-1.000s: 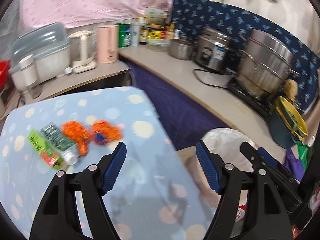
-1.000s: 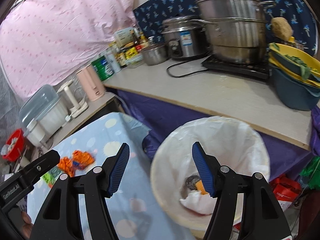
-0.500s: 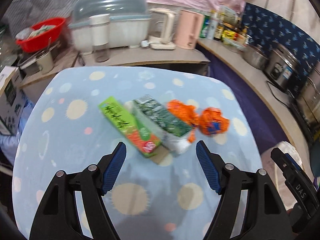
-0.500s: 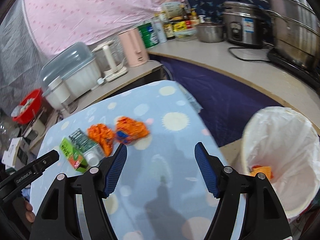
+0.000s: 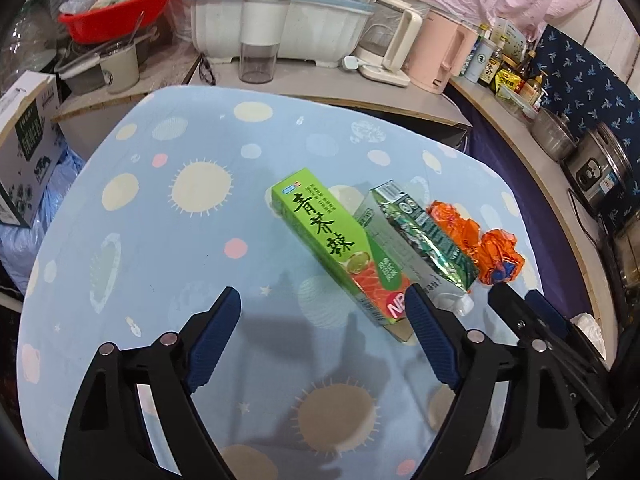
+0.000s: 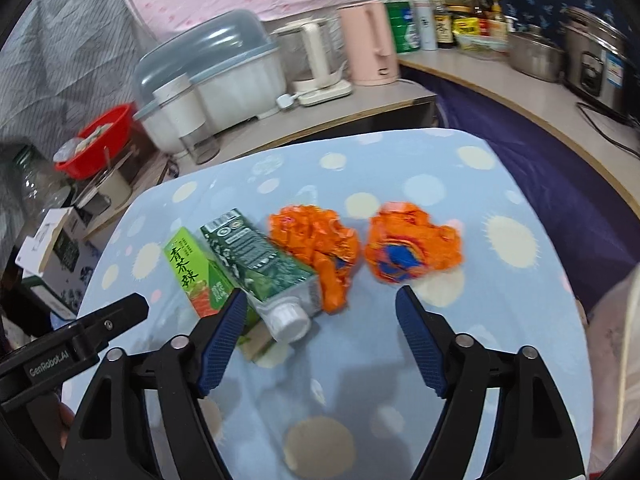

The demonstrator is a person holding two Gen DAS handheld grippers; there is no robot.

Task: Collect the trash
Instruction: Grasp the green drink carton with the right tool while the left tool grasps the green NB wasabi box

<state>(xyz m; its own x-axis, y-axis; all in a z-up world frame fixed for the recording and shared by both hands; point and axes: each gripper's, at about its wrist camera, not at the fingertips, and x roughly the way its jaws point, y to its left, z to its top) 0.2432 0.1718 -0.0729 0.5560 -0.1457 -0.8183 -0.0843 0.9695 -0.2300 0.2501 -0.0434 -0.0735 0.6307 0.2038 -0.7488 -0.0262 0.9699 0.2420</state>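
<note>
Blue dotted tablecloth (image 5: 160, 240) holds cartons (image 5: 340, 248) beside crumpled orange wrappers (image 6: 412, 248).

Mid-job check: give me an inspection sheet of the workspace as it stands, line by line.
Surface: table under a blue dotted cloth.
Job's things: green box, carton with a white cap and two orange wrappers lie in a row; bin liner at the table's right edge.
Clutter: cardboard box beside the table.
Grippers: left gripper and right gripper hover over the table, jaws opening, nothing between them.
Cables: black cord on the counter.
Surroundings: dish rack, kettles, bottles, pots, red basin.
</note>
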